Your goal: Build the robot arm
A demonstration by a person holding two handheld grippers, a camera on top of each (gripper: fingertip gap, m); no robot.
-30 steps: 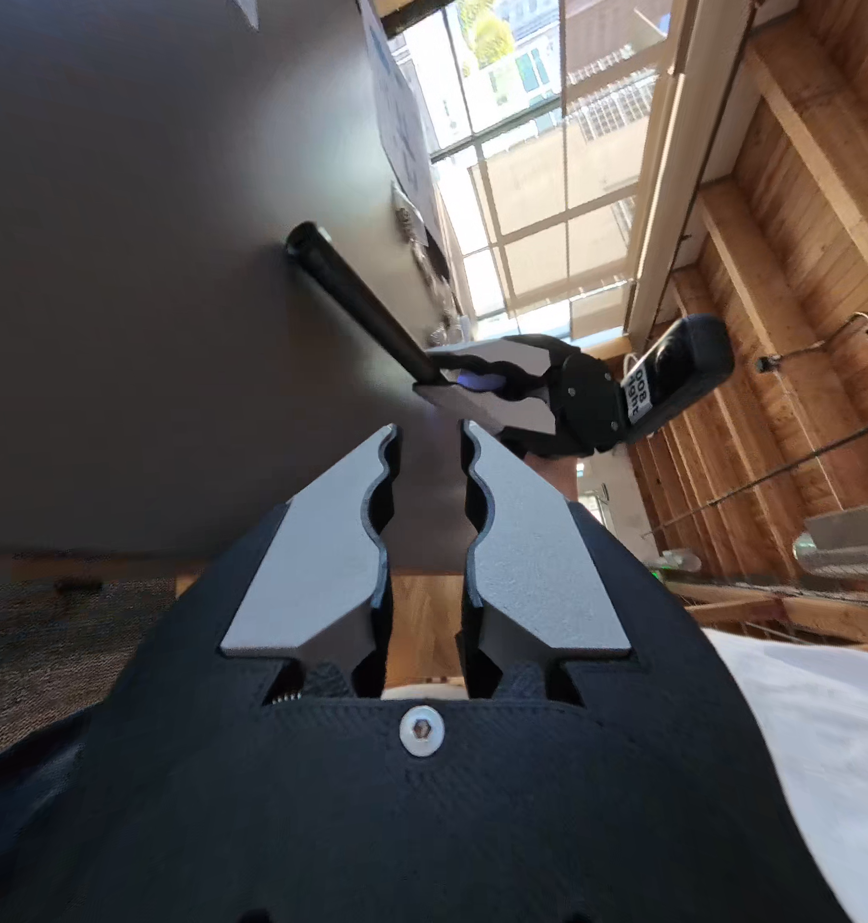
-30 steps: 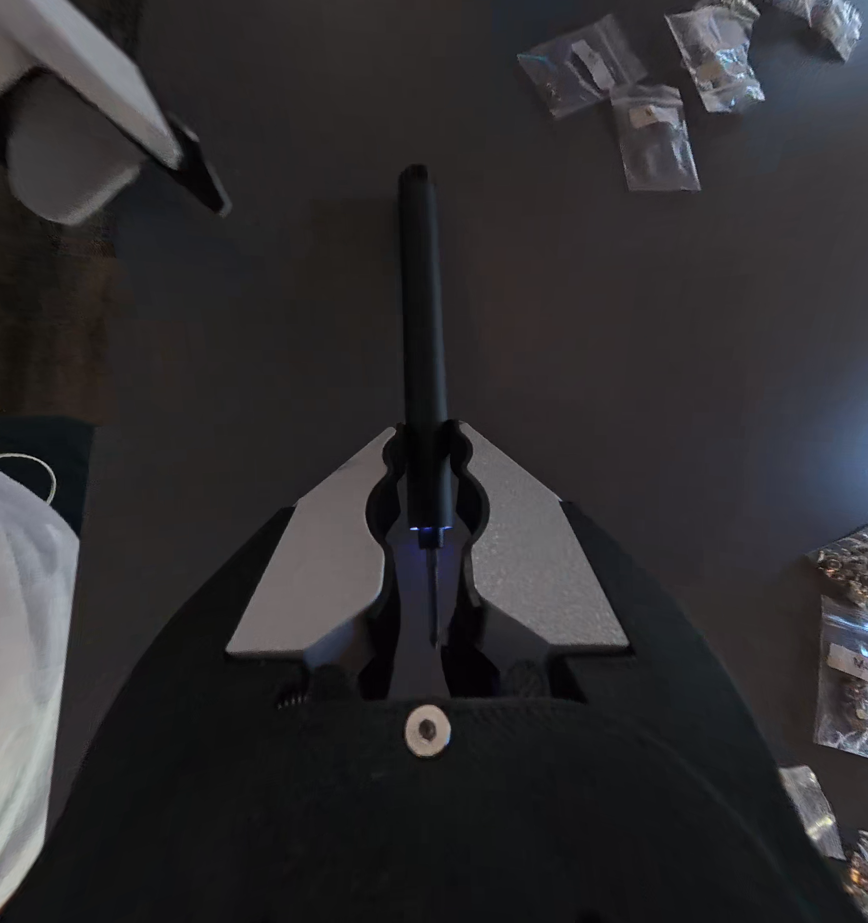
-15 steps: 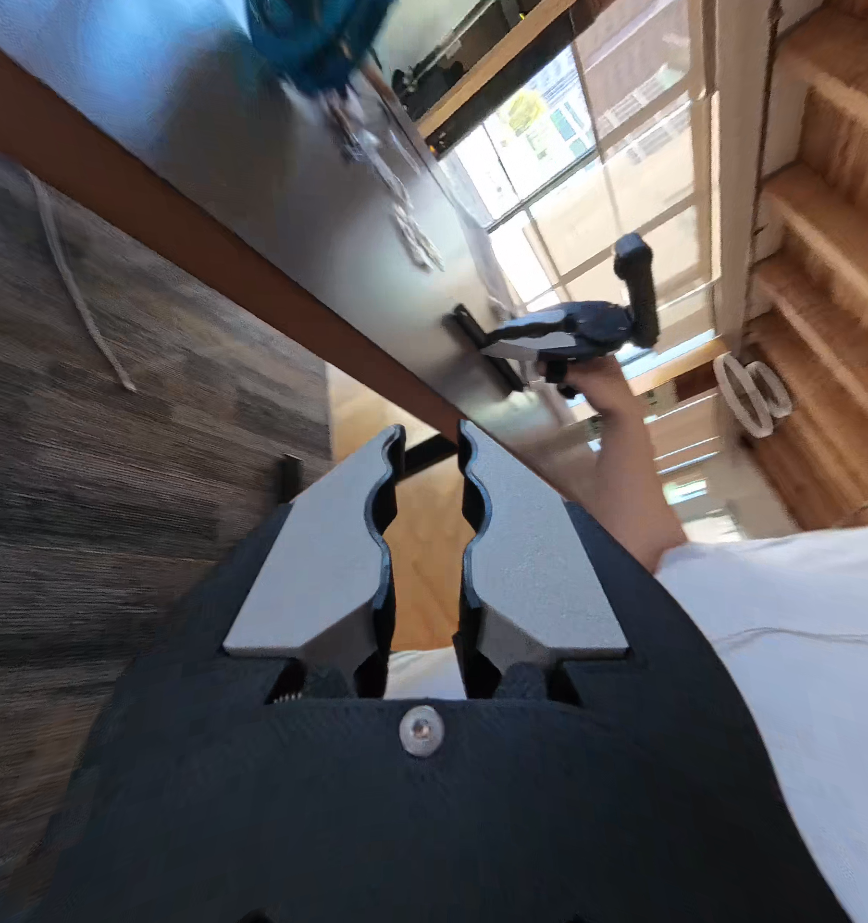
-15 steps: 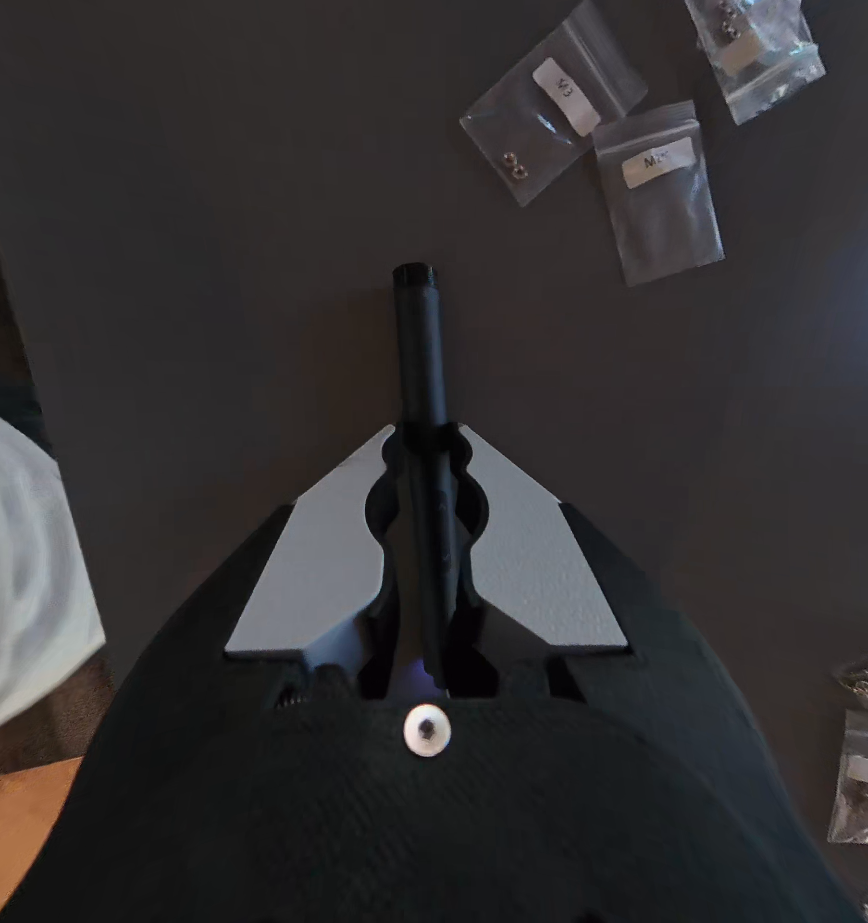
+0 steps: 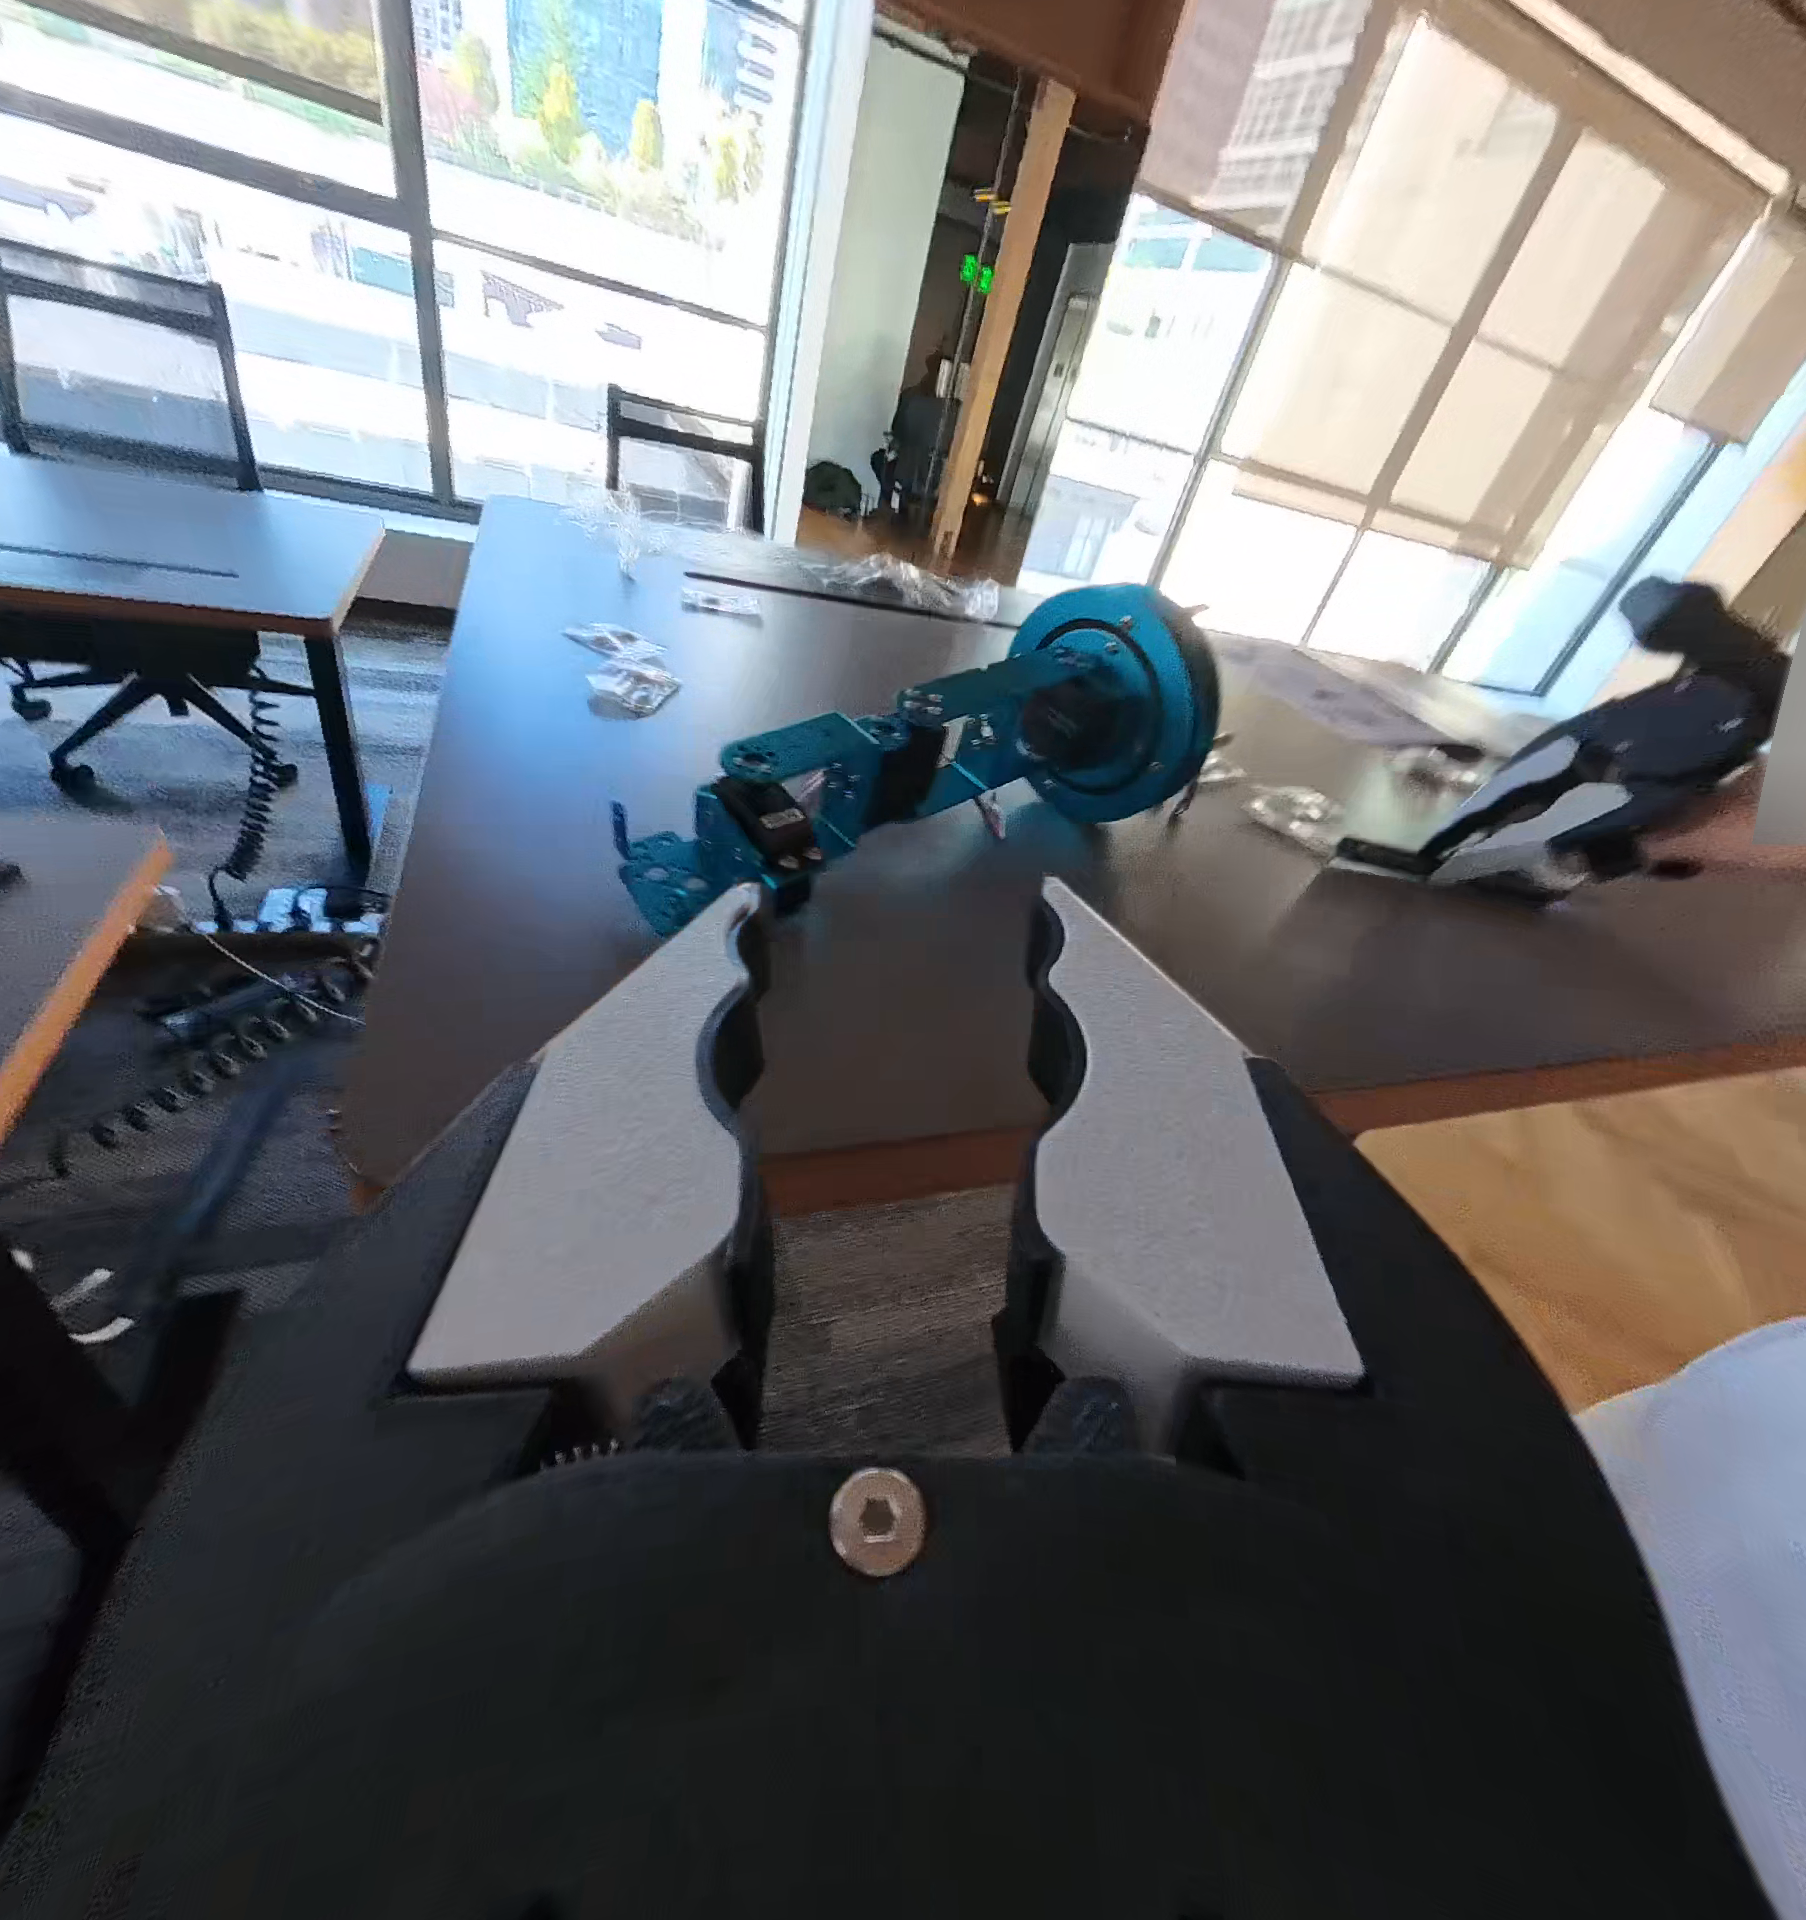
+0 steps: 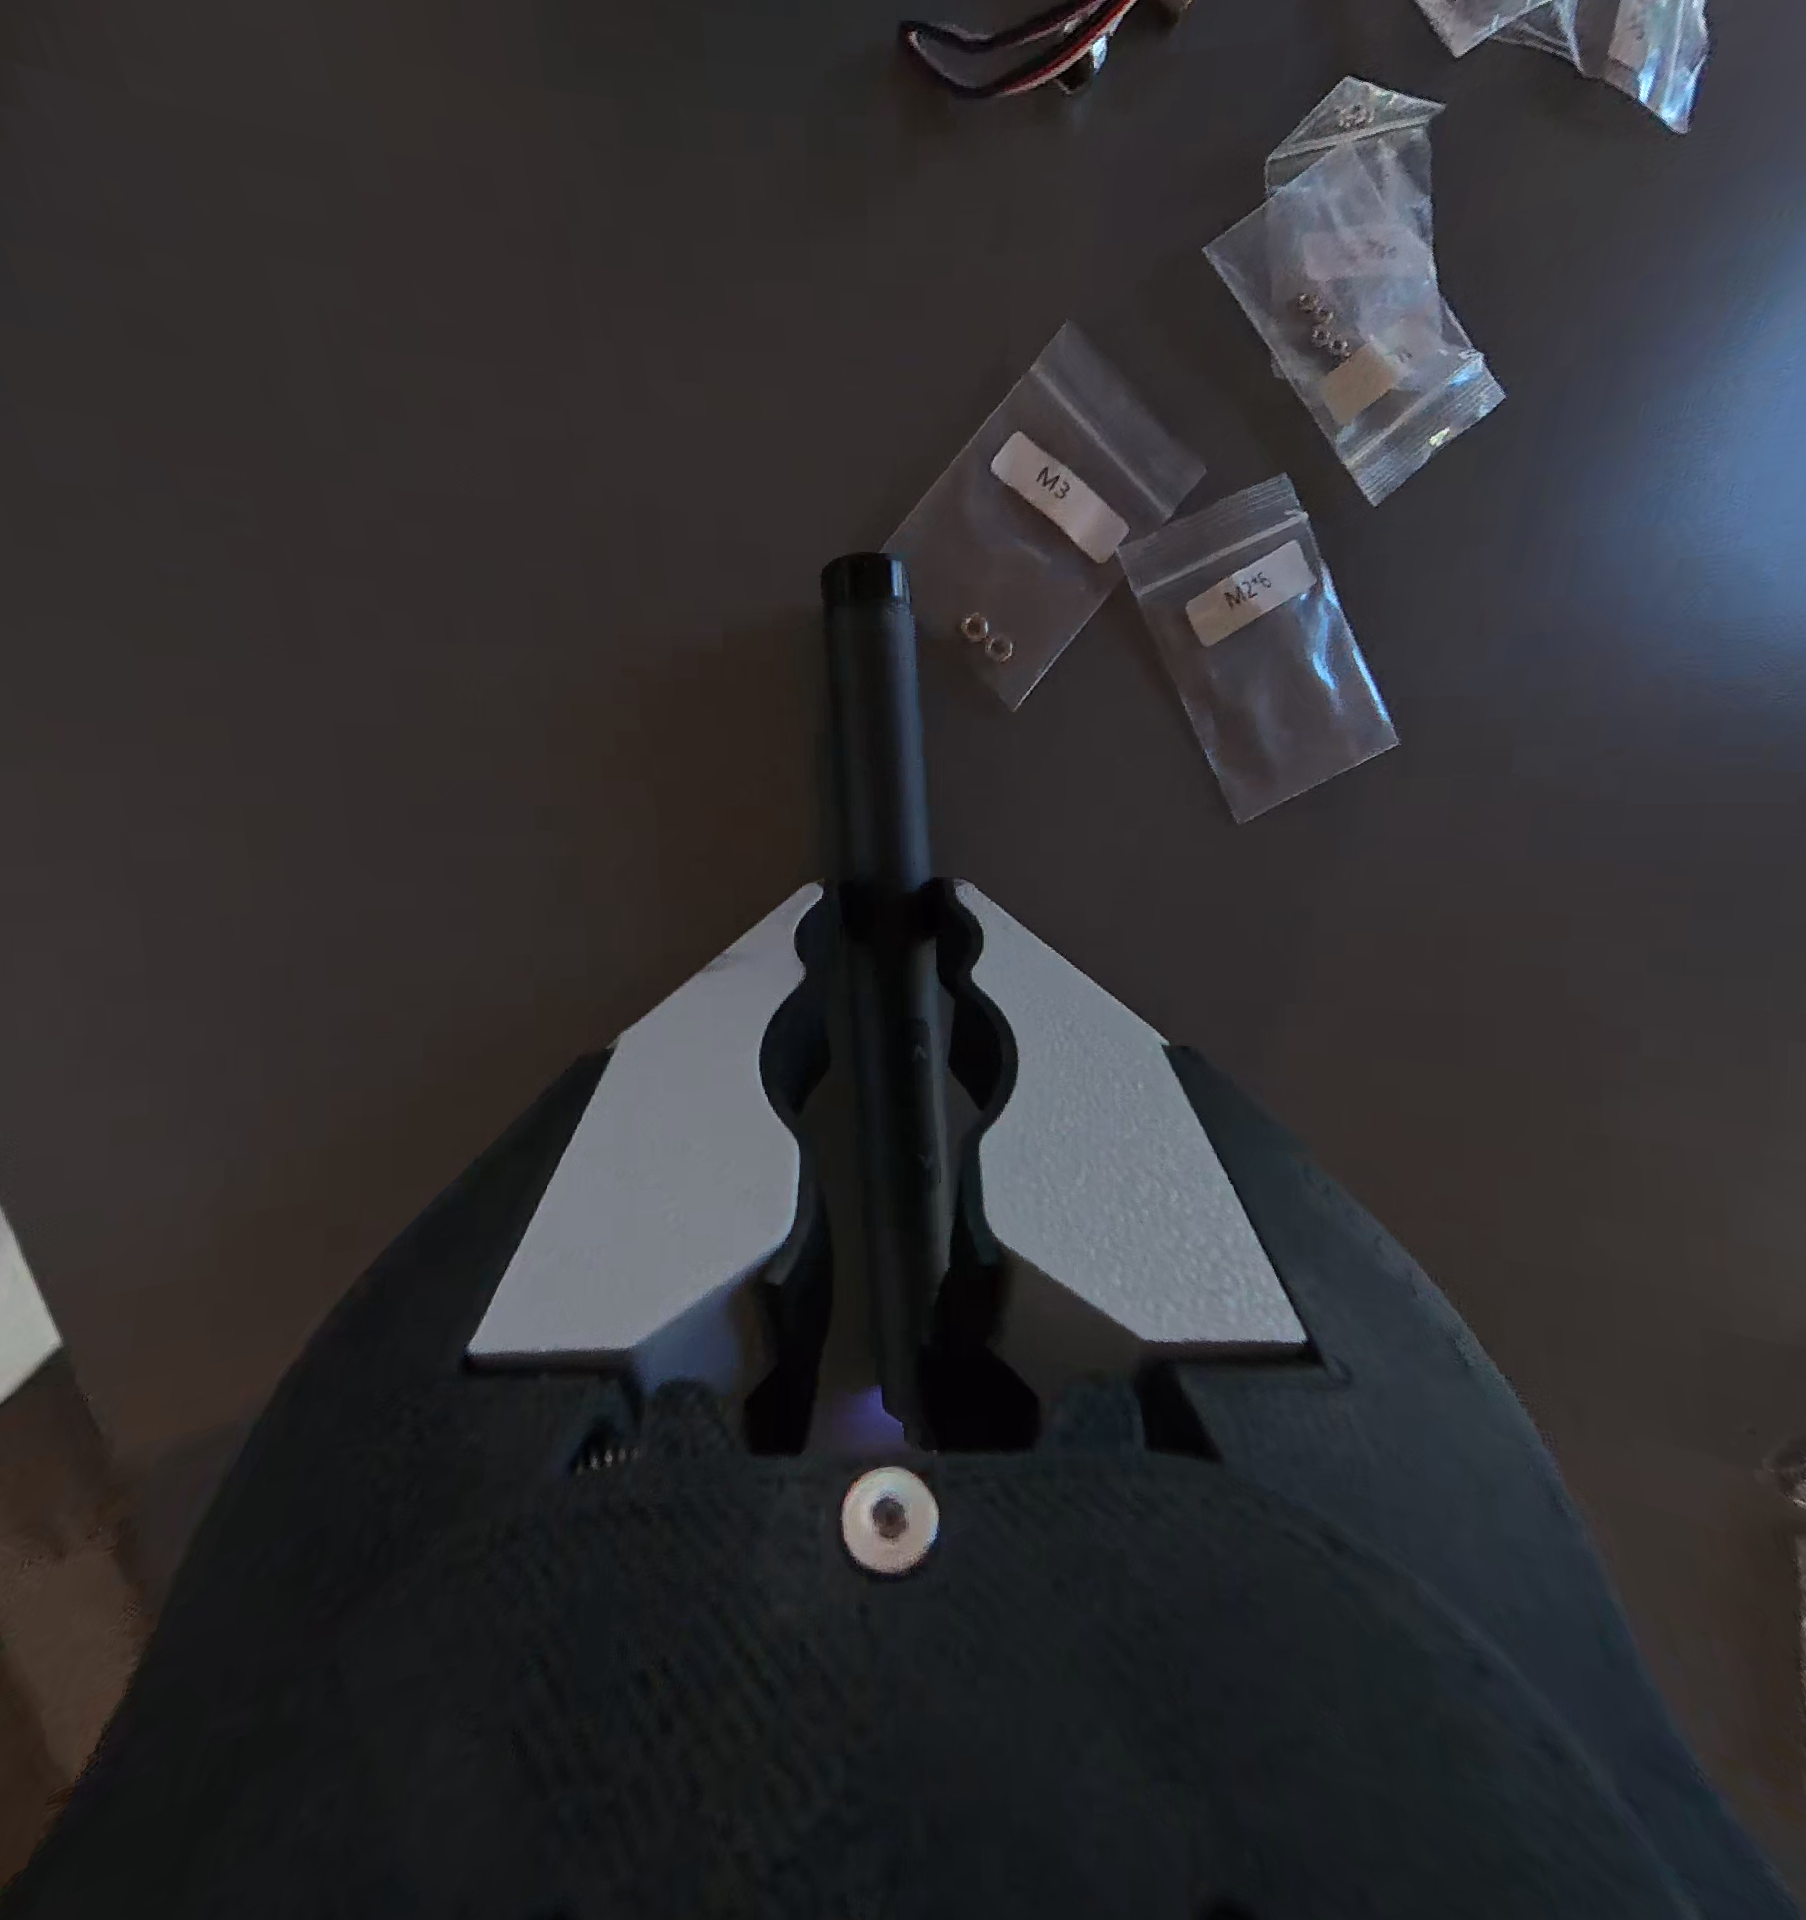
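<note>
My left gripper [image 5: 894, 904] is open and empty, held above the near edge of a dark table [image 5: 525, 831]. Just beyond its fingertips lies a blue metal robot arm assembly [image 5: 940, 758] with black servos and a round base. My right gripper [image 6: 883, 894] is shut on a black pen-shaped electric screwdriver [image 6: 873, 727]; the handle points away over the table and a faint violet glow shows at its rear end. The right gripper also shows in the left wrist view [image 5: 1564, 821], low over the table at the right.
Clear plastic bags of small screws and nuts [image 6: 1044, 509] lie on the table right of the screwdriver, more [image 5: 618, 675] beyond the blue arm. A red-and-black cable [image 6: 1013, 42] lies at the far edge. Other desks and chairs [image 5: 120, 582] stand at the left, windows behind. Spacing between my two grippers at the tips: around 50 cm.
My left gripper swung round from looking along the table's underside and floor to face the blue arm, and its jaws opened wider. My right gripper moved forward with the screwdriver towards the bags.
</note>
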